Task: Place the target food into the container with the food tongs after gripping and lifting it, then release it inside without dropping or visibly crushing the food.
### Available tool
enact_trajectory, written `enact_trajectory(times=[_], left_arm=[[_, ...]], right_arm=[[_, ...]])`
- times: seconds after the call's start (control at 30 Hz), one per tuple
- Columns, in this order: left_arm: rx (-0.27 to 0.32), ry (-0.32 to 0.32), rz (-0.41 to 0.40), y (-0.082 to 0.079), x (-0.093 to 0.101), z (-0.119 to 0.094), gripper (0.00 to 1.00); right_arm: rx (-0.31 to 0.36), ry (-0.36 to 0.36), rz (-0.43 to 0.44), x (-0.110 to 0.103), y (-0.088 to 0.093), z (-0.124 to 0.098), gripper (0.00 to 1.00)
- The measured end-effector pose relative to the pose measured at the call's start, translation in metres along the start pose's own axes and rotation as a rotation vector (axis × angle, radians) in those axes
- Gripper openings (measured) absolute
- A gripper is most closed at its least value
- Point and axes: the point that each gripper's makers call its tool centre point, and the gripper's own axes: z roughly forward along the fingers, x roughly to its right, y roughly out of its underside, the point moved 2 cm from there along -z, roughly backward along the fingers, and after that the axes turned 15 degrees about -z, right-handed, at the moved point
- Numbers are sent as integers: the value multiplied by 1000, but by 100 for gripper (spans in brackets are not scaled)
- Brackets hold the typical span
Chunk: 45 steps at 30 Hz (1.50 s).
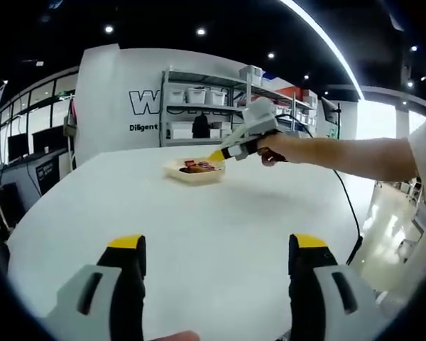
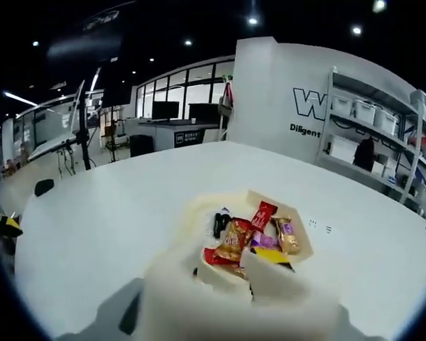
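Note:
A shallow cream tray (image 2: 307, 250) sits on the white table (image 2: 113, 220), holding several wrapped snacks: an orange packet (image 2: 234, 241), a red one (image 2: 263, 213), a gold one (image 2: 285, 235). My right gripper (image 2: 224, 285) hovers just short of the tray, its jaws a pale blur with only a narrow gap showing. In the left gripper view a person's hand (image 1: 270, 151) holds that right gripper (image 1: 218, 154), its yellow tip at the right rim of the tray (image 1: 199, 180). My left gripper (image 1: 216, 256) stays low over the near table, yellow-tipped jaws wide apart and holding nothing.
The person's arm (image 1: 348, 158) reaches in from the right, and a black cable (image 1: 348, 206) trails over the table's right edge. Metal shelving with white bins (image 1: 199, 96) stands behind the table. Desks with monitors (image 2: 163, 121) are off to the far left.

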Motion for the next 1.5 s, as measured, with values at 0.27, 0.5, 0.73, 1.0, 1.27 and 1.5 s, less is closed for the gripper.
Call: enact_trajectory(times=[0.27,0.5,0.73,1.0,1.27,1.5], left_arm=[[-3,15,12,0,8,0,81],[-11,28,16,3,15,2,81],[-20,46,26,6,24,5,81],[-32,64,34,9,31,9,81],[-40,78,41,11,38,11,81],[-50,87,46,16,44,11,81]], right_arm=[[8,-4,3,-6,6,-17,22],[20,-7,-13,-10,8,-37,22],[23,-10,-21,-14,17,-55,22],[24,-16,-1,-18,33,-76,22],[34,-28,10,-29,40,-93,22],[63,-59,37,-51,44,-108,22]])
